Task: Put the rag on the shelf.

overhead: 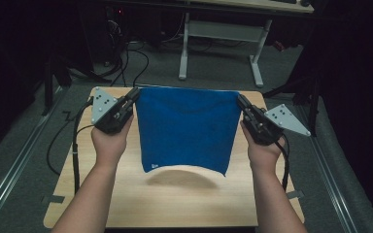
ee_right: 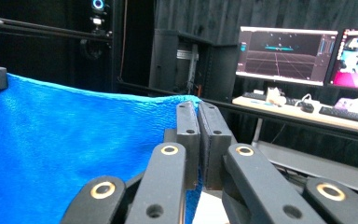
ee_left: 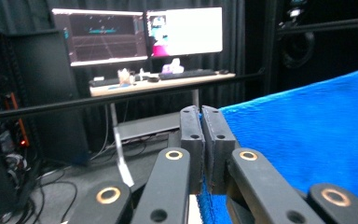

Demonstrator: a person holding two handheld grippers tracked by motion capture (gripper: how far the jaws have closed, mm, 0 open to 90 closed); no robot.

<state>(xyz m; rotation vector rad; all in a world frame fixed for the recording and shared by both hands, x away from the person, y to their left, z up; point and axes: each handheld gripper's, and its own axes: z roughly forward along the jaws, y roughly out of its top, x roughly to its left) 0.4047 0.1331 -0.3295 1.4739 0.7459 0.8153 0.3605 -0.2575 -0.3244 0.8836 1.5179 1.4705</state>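
A blue towel (overhead: 187, 128) hangs stretched in the air over the wooden table (overhead: 175, 204), held by its two upper corners. My left gripper (overhead: 135, 95) is shut on the towel's upper left corner. My right gripper (overhead: 240, 100) is shut on the upper right corner. The towel's lower edge curls just above the tabletop and casts a shadow there. In the left gripper view the black jaws (ee_left: 200, 114) pinch the blue cloth (ee_left: 307, 130), which spreads off to the right. In the right gripper view the jaws (ee_right: 198, 109) clamp the cloth (ee_right: 74, 144), which spreads to the left.
Behind the table stands a white-legged desk (overhead: 223, 34) with cables on the floor. Monitors (ee_left: 140, 35) and a keyboard sit on that desk. A metal rail (overhead: 9, 170) runs along the left side of the table.
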